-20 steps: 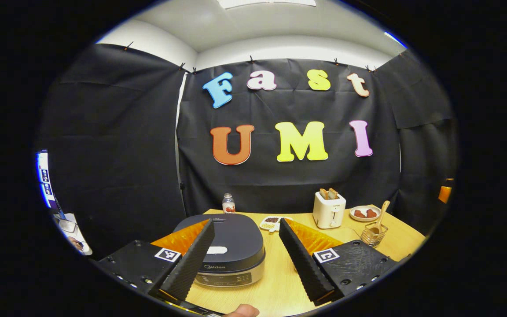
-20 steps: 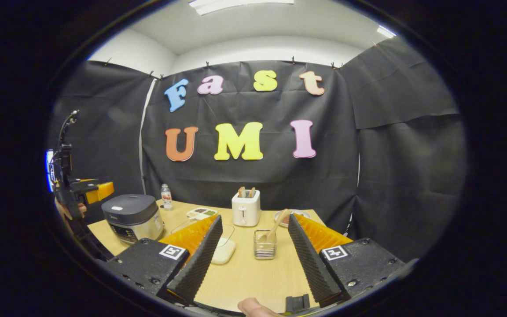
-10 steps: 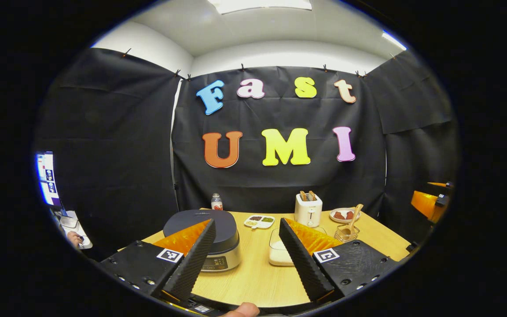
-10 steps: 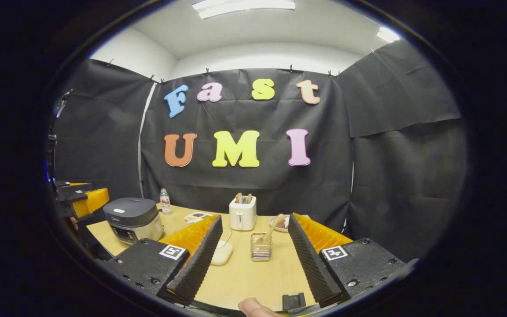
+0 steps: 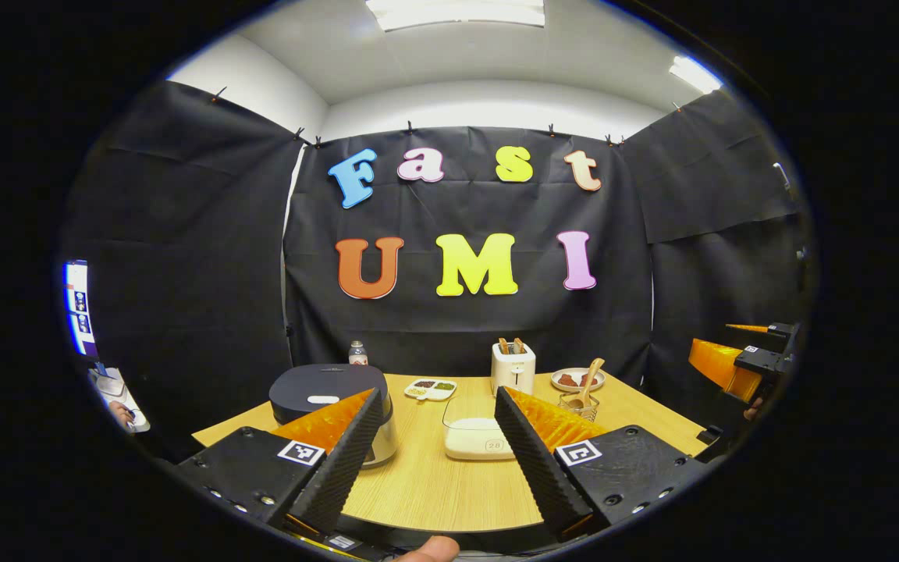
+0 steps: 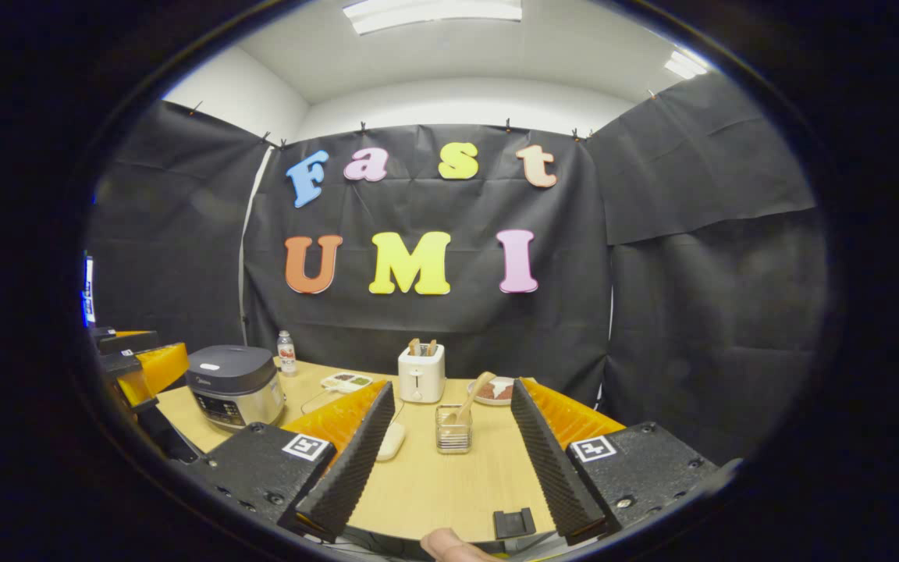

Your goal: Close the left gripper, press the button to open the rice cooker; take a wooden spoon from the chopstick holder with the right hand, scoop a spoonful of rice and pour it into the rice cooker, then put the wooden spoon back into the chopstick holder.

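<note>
Left tongs (image 5: 435, 460): spread wide, holding nothing, above the near edge of the desk (image 5: 449, 492).
Right tongs (image 6: 449, 460): also spread wide and empty, over the desk's near edge.
Rice container (image 5: 474, 435): clear box with a white base, between the left tongs' fingers, mid-desk.
Rice cooker (image 5: 330, 406): dark lid down, on the desk's left side, partly behind the left tongs' left finger.
Chopstick holder (image 6: 453, 429): wire basket just ahead of the right tongs, between their fingers.
Wooden spoon (image 6: 470, 396): stands in the holder, leaning right.
Toaster (image 6: 421, 371): white, behind the holder.
Plate (image 5: 571, 379): far right of the toaster.
Bottle (image 6: 286, 352): at the back, near the wall.
</note>
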The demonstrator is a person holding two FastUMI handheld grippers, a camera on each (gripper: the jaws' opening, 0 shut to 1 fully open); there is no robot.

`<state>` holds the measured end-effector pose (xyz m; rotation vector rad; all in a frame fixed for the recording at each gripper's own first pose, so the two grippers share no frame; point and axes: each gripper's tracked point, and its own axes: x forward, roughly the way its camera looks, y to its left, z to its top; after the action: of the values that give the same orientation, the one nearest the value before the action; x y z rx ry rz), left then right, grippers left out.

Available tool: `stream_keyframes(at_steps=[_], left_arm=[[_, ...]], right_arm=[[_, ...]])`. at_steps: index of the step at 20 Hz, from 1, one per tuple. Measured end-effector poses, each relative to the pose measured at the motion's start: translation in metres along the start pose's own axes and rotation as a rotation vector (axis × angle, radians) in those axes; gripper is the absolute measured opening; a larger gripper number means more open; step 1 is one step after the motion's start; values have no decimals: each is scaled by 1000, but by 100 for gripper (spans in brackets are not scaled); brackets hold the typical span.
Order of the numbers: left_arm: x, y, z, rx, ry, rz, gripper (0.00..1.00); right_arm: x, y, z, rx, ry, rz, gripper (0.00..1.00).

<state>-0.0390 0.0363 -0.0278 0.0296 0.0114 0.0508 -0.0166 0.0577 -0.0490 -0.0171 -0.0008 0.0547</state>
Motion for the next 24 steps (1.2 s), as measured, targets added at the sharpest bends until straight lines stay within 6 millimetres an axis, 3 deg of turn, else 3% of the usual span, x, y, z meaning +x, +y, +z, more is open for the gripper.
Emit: stream_keyframes(at_steps=[6,24], left_arm=[[-5,8,4,-7,-10,16,93],[-5,-8,6,17,-5,-8,93]], right_arm=[[-3,-5,0,5,0,-8,98],[-9,-12,5,11,-15,-17,97]])
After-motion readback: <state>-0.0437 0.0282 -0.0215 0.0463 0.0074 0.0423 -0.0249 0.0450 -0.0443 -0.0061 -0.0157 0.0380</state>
